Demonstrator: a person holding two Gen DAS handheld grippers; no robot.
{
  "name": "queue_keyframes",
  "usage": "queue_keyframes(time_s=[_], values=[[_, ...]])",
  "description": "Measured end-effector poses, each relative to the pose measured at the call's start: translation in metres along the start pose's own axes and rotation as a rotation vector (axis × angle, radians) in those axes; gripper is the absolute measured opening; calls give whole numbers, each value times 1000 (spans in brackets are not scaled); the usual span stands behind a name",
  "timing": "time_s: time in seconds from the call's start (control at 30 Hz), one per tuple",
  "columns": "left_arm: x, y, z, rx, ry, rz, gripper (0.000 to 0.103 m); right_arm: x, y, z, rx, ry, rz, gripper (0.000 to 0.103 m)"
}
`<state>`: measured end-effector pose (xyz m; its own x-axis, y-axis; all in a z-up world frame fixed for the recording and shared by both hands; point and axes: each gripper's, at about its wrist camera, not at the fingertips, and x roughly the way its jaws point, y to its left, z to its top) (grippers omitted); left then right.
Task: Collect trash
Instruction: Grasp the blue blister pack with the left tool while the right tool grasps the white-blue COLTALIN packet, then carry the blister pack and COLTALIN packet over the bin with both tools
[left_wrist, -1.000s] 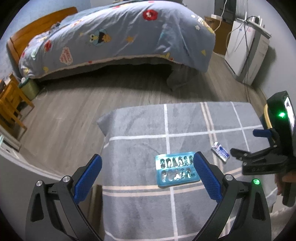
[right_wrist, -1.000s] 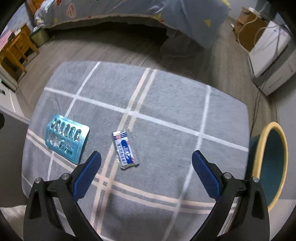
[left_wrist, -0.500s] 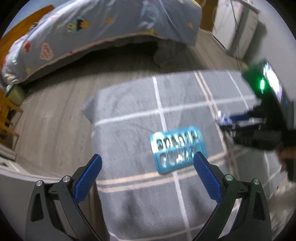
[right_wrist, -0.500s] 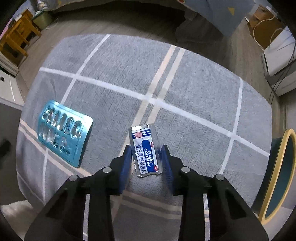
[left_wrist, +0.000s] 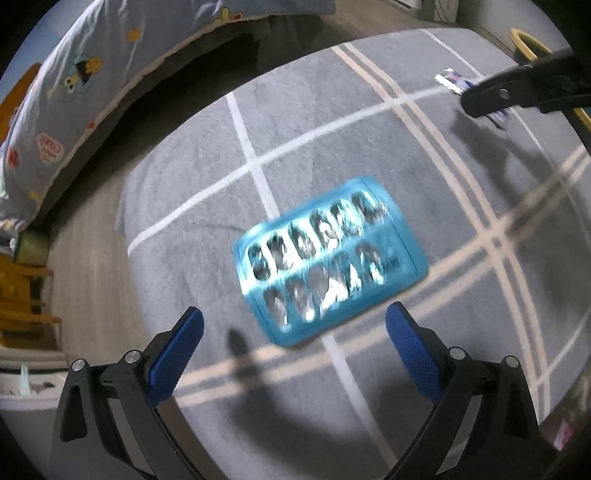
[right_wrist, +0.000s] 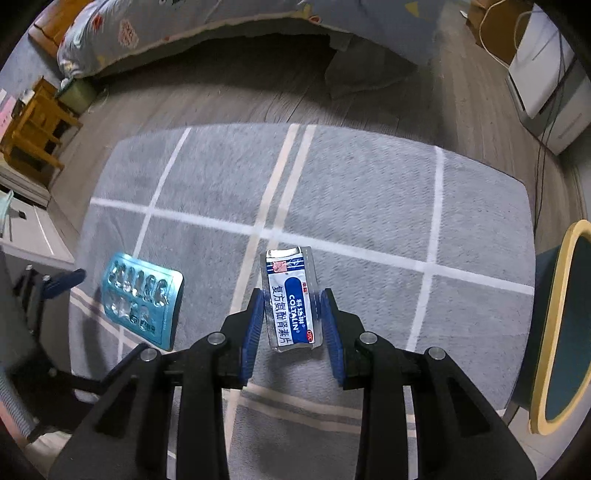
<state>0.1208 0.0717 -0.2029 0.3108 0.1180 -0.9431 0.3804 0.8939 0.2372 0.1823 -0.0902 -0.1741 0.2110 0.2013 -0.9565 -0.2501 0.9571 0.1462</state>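
A blue empty pill blister pack (left_wrist: 328, 260) lies on the grey checked cloth (left_wrist: 314, 122). My left gripper (left_wrist: 293, 338) is open just above and in front of it, fingers to either side of its near edge. It also shows in the right wrist view (right_wrist: 142, 299). My right gripper (right_wrist: 291, 314) is shut on a white and blue medicine sachet (right_wrist: 290, 295) and holds it above the cloth. In the left wrist view the sachet (left_wrist: 456, 81) shows at the top right, partly behind the right gripper's finger.
A round bin with a yellow rim (right_wrist: 557, 314) stands at the cloth's right edge. A bed with a patterned quilt (right_wrist: 221, 22) is beyond. A wooden chair (right_wrist: 33, 133) is at the left, a white appliance (right_wrist: 546, 74) at the far right.
My right gripper closed on the sachet and lifted it off the cloth. My left gripper moved forward and down towards the blister pack, still open.
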Motion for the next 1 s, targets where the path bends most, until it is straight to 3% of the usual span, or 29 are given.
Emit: queue_keyframes(time_s=[0.33,0.4,0.47,0.67,1.0], values=[[14,9,42,-46,-53,-83,98,-18,-31,-1,55,-9,60,31],[16,14,42,-87,-50,-132,94,-20,-33,-4,63,-9,69,31],[15,16,44,-104,-57,-181,73,-21,-36,-3,70,-13,80,31],[5,4,50,-57,-61,-133,72,-27,-42,-3,93,-27,85,31],[-51,-16,55,-75,-192,-148,72,-53,-56,-10,120,-80,56,31]])
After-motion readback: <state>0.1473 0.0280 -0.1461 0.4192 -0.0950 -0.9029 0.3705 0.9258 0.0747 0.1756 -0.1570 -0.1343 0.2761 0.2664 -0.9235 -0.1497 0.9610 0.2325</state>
